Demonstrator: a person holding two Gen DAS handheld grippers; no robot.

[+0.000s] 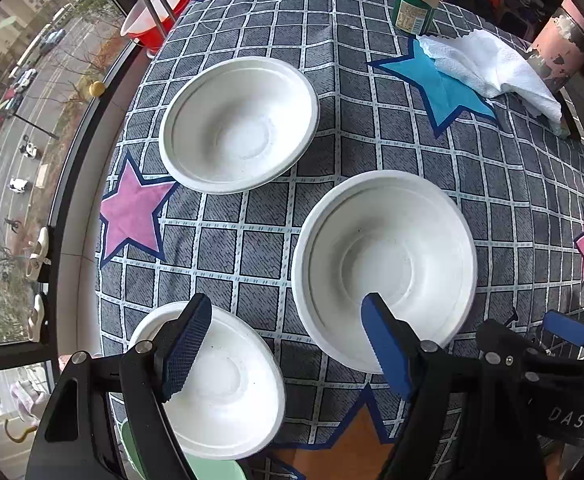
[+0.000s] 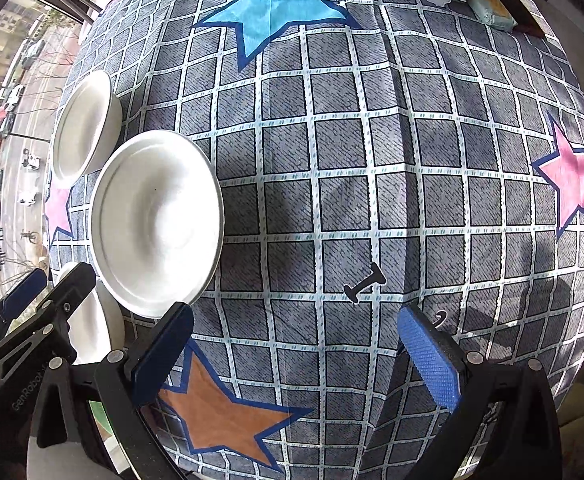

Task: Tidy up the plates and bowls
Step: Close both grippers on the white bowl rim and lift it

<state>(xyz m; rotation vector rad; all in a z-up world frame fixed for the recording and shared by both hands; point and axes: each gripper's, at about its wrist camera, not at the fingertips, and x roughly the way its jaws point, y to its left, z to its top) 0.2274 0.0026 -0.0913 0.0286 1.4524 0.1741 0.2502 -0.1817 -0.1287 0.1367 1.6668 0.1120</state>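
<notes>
Three white bowls sit toward the tabletop's window edge. My left claw (image 1: 288, 344) hangs spread, empty, between the biggest bowl (image 1: 383, 268) and the near-corner bowl (image 1: 220, 384); the far bowl (image 1: 239, 124) lies clear. My right claw (image 2: 295, 356) gapes over bare checked cloth (image 2: 371, 152). A gripper arm reads "GenRobot".

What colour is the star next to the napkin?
Light blue star with a dark blue edge, partly under the napkin. The left wrist view shows it best.

three white bowls (image 1: 239, 124) (image 1: 385, 268) (image 1: 220, 384) sit upright and apart on the checked cloth, seemingly empty.
</notes>
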